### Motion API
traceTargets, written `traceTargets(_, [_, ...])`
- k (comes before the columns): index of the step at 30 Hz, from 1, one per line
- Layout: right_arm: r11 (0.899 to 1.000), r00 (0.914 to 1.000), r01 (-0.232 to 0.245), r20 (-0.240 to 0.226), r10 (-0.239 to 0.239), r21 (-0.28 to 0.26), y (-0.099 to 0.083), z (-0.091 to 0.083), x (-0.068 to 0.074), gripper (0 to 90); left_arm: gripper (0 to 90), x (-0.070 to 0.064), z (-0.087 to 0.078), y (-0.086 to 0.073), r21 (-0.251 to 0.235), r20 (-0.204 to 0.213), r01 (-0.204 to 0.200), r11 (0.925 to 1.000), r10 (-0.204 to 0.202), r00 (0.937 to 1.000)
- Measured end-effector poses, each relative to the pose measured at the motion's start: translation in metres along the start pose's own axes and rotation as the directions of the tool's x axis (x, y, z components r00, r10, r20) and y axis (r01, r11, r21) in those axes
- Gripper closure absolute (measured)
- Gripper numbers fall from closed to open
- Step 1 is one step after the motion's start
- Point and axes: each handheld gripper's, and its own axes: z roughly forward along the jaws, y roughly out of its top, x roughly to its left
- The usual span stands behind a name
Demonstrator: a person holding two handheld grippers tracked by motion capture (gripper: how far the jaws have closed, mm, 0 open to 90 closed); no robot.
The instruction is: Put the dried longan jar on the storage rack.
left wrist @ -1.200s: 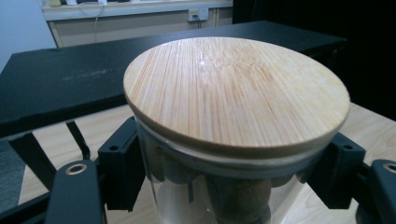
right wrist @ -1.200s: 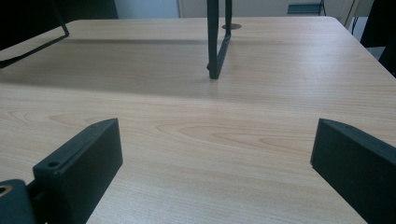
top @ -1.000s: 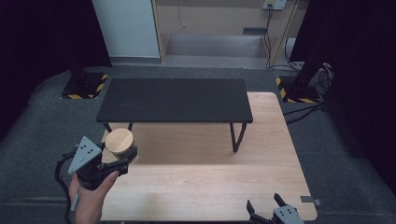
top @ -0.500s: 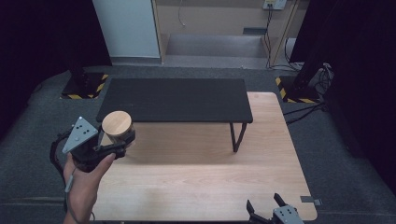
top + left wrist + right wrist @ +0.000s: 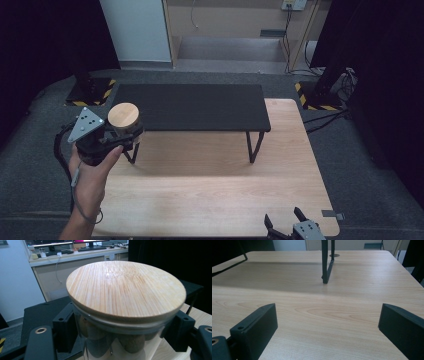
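Light wood surface w/ rounded corners fills the mid of the high view; grey carpet around it. Across its far edge stands a low black shelf on thin black metal legs, running from the far left corner to approx two-thirds along; its right leg also shows in the right tool view, standing on the bare wood.

Left hand comes in from the near left corner and holds the left tool raised over the left edge, just at the shelf's left end, beside its left leg. Grey three-cornered plate sits on top of that tool.

Left tool is clenched on a glass jar w/ a round bamboo lid: black pads press the glass on both sides just under the lid. Jar is upright, lid on, carried in the air, not resting on wood or shelf. Brownish round contents show thru the glass; can't tell what they are.

Right tool sits low at the near edge, toward the near right corner, jaws spread wide apart w/ nothing between them, only bare wood ahead.
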Motion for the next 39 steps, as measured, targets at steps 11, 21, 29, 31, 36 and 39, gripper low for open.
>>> traceTargets(11, [1.000, 1.0000, 0.002, 0.004, -0.002, 0.003, 0.002, 0.002, 0.000, 2.6, 24.2, 0.011, 0.022, 0.002, 0.013, -0.009, 0.009, 0.9999, -0.009, 0.9999])
traceTargets(21, [1.000, 0.9999, 0.002, 0.014, -0.002, 0.005, 0.003, 0.003, 0.000, 2.7, 24.2, 0.019, 0.042, 0.003, 0.017, -0.027, 0.012, 0.9998, -0.011, 0.9996])
traceTargets(29, [1.000, 0.9998, 0.001, 0.022, -0.002, 0.010, 0.004, 0.005, 0.000, 2.7, 24.3, 0.031, 0.063, -0.003, 0.024, -0.052, 0.040, 0.9989, -0.038, 0.9979])
traceTargets(31, [1.000, 0.9997, 0.001, 0.023, -0.001, 0.011, 0.004, 0.005, 0.000, 2.7, 24.3, 0.032, 0.065, -0.003, 0.024, -0.057, 0.047, 0.9986, -0.045, 0.9974])
traceTargets(36, [1.000, 0.9996, 0.003, 0.029, -0.003, 0.010, 0.006, 0.006, -0.001, 2.9, 24.3, 0.041, 0.078, -0.005, 0.031, -0.076, 0.052, 0.9982, -0.050, 0.9959])
traceTargets(39, [1.000, 0.9996, 0.004, 0.029, -0.004, 0.012, 0.006, 0.006, -0.001, 2.9, 24.3, 0.043, 0.083, -0.006, 0.034, -0.080, 0.057, 0.9978, -0.054, 0.9953])
